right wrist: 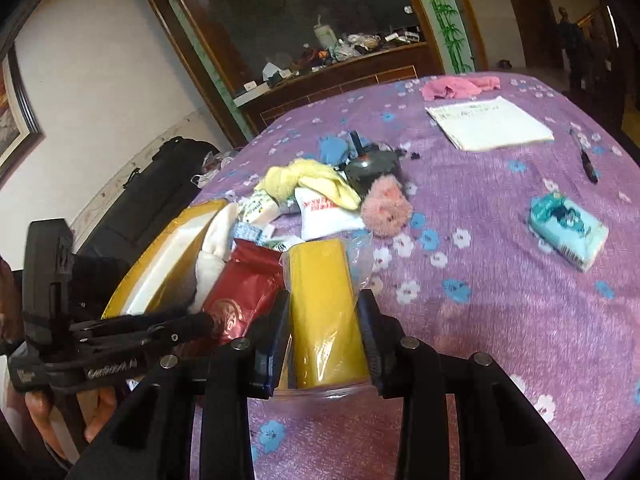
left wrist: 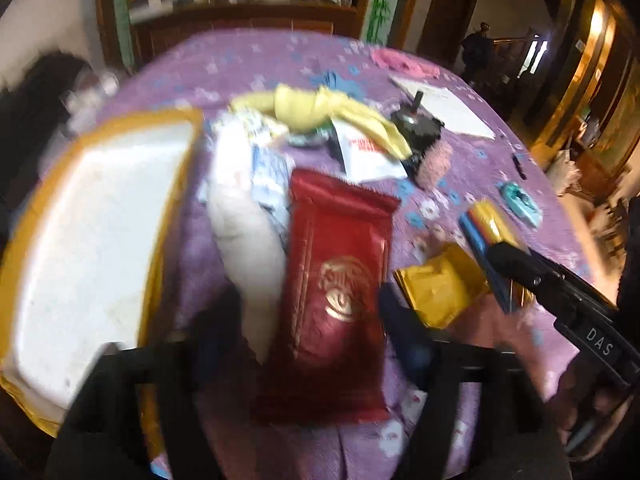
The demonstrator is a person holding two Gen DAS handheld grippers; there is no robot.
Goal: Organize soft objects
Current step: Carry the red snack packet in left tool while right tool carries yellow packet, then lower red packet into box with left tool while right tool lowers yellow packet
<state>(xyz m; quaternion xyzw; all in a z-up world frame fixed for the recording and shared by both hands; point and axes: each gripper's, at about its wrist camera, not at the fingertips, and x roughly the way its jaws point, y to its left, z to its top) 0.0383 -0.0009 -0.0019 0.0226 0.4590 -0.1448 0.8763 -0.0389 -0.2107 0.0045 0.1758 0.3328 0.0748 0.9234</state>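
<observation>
1. On the purple floral tablecloth [right wrist: 500,280], the right gripper [right wrist: 326,332] was clamped on a yellow pack in clear wrap [right wrist: 322,312], one jaw on each long side; the pack's long axis ran straight out along the fingers.
2. The left gripper [left wrist: 310,312] stood wide apart around the red pouch [left wrist: 336,280] without pressing on it; the pouch lay flat on the cloth, long axis pointing away from the camera.
3. The white tray with yellow rim [left wrist: 92,220] sat just left of the pouch, a cream soft item [left wrist: 248,240] between them. Left hand nearer the tray; for the right, the pack had to cross over the pouch, probably.
4. Left view heavily blurred, so pouch contact was hard to confirm. The pile behind, yellow knotted cloth [right wrist: 308,180], pink fluffy thing [right wrist: 386,210], was partly overlapped. Tray's near edge was hidden by the left gripper in the right view.
</observation>
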